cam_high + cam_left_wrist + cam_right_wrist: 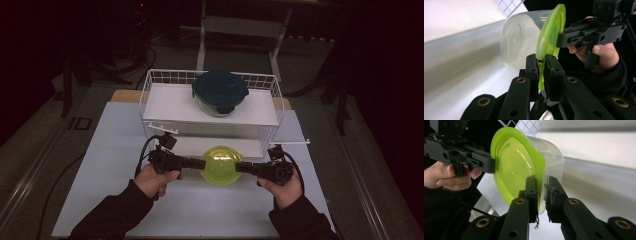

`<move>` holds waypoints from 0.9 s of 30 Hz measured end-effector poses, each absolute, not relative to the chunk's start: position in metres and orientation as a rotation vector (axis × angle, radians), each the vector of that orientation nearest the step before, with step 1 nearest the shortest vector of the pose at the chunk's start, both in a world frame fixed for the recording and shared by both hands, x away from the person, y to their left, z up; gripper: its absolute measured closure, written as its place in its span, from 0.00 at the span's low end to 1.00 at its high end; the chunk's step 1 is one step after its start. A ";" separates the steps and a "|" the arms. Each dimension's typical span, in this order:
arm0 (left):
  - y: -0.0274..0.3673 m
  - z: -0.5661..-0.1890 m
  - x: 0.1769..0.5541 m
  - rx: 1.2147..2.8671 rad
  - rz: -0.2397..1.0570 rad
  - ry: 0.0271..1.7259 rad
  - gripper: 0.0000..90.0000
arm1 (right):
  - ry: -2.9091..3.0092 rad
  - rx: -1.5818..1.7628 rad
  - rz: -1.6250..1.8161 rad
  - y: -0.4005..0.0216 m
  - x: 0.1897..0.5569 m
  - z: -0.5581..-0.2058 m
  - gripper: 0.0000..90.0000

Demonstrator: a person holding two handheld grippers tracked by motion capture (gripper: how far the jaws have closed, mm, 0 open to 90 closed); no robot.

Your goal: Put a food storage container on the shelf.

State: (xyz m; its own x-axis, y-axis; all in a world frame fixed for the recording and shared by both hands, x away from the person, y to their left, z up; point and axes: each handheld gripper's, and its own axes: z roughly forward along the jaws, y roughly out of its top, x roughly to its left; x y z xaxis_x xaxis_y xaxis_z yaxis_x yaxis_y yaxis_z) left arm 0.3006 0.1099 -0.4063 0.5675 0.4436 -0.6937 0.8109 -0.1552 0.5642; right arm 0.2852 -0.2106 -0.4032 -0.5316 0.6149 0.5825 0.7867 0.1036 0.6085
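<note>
Just in front of the wire basket (150, 95), I hold the green-lidded container (221, 165) above the surface (115, 150), left gripper (199, 163) clamped on its rim at nine o'clock, right gripper (241, 168) at three, keeping both level so it doesn't tip.

lidded containers: 2 (220, 165) (220, 93) | wire baskets: 1 (150, 87) | hand-held grippers: 2 (202, 164) (239, 168)

Dim and underexposed in the high view, black toward the edges, brightest on the white table (115, 150). Sharper and brighter in both gripper views, though blurred across the pale background. Soft glare on the green lid (511, 160).
</note>
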 end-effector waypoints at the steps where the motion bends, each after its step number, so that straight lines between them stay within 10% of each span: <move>1: 0.110 -0.403 0.301 1.785 -0.448 1.033 0.91 | -2.193 -1.409 -1.409 -0.210 0.286 -0.400 0.90; 27: 0.124 -0.303 0.336 1.724 -0.313 0.976 0.91 | -2.285 -1.343 -1.577 -0.196 0.327 -0.295 0.90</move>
